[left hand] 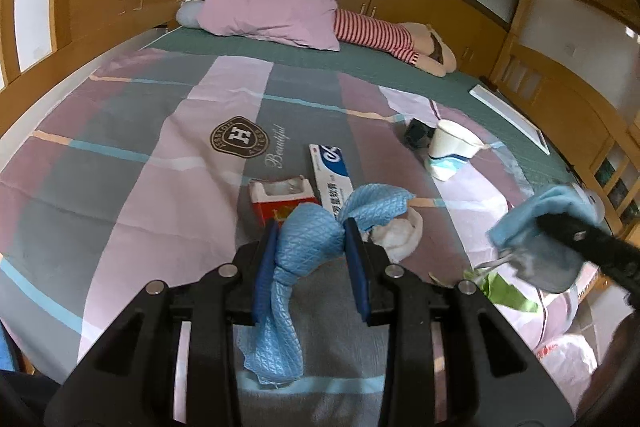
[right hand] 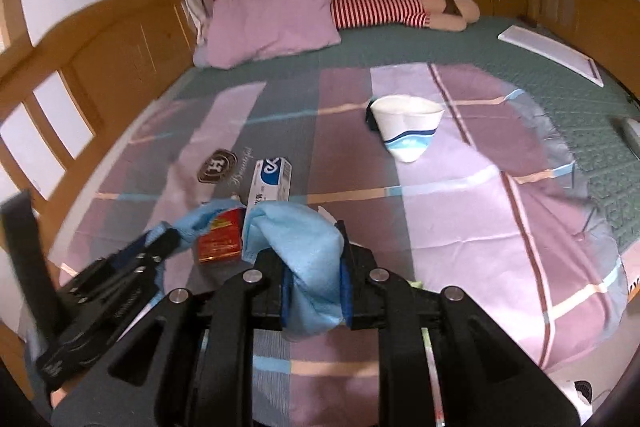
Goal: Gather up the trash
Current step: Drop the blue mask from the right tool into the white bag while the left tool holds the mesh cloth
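bed, tipped paper cup, open cigarette box

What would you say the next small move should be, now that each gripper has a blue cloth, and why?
Probably carry both away to a bin. The left gripper pinches a knotted blue cloth and the right gripper another blue cloth, so neither can take the red box yet.

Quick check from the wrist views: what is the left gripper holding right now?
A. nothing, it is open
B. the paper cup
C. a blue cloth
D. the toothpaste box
C: in the left wrist view the left gripper is shut on a bunched blue cloth, while the paper cup and toothpaste box lie on the bed beyond it.
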Action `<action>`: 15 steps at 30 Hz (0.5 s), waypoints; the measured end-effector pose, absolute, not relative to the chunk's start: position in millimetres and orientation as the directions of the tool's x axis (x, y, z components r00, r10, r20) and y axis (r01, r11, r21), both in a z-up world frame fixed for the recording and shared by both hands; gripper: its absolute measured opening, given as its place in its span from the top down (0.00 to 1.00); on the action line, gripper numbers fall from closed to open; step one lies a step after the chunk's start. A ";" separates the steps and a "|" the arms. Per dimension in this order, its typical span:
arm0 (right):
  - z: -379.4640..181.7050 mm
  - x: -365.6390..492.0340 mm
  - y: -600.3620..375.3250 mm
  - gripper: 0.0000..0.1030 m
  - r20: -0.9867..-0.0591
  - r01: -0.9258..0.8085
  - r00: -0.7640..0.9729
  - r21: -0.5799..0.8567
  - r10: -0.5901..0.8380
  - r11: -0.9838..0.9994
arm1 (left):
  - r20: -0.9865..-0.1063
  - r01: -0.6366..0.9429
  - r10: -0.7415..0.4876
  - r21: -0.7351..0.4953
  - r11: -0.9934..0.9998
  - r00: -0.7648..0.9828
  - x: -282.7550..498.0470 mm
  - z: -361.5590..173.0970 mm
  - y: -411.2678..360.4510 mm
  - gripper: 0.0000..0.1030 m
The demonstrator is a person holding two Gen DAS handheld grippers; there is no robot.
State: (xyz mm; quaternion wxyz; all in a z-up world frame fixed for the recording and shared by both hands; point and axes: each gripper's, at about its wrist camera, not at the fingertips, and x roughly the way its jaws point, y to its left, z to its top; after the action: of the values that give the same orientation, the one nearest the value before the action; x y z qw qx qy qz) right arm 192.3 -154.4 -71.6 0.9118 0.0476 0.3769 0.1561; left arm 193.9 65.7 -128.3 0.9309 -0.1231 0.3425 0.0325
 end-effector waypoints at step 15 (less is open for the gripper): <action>-28.7 109.8 -227.1 0.81 -0.593 -0.252 0.733 0.220 0.334 0.942 | -0.510 -0.099 -0.077 -0.309 0.946 0.857 112.5 -96.9 48.2 0.67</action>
State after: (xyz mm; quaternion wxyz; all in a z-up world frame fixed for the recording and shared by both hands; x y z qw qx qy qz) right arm 109.8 -227.1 -28.7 0.9287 0.0627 0.3297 0.1578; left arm 112.5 48.2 -96.9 0.9494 -0.1645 0.2675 0.0059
